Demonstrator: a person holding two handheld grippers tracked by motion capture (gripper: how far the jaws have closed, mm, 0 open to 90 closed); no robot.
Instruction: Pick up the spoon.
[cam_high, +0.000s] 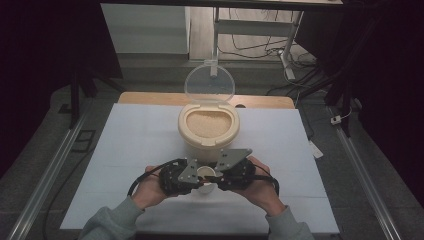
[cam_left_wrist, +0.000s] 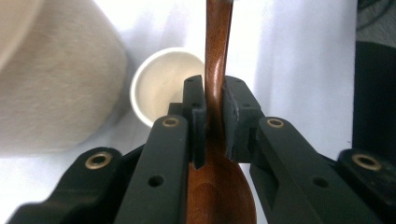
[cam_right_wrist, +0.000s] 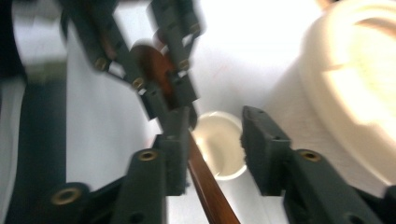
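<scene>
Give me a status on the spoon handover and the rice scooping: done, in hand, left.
Done: the cream rice container stands with its clear lid up, and the small white paper cup waits beside it, empty. In hand: the left gripper is clamped on the brown wooden spoon; the right gripper stands open around its handle. Left: scooping, since no rice is on the spoon yet.

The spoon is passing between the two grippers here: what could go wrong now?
1. The left gripper pinches the spoon on its narrow neck, so it may pivot.
2. The right gripper stands open around the handle; pulling back could knock it.
3. The cup sits just beneath and could tip.
</scene>
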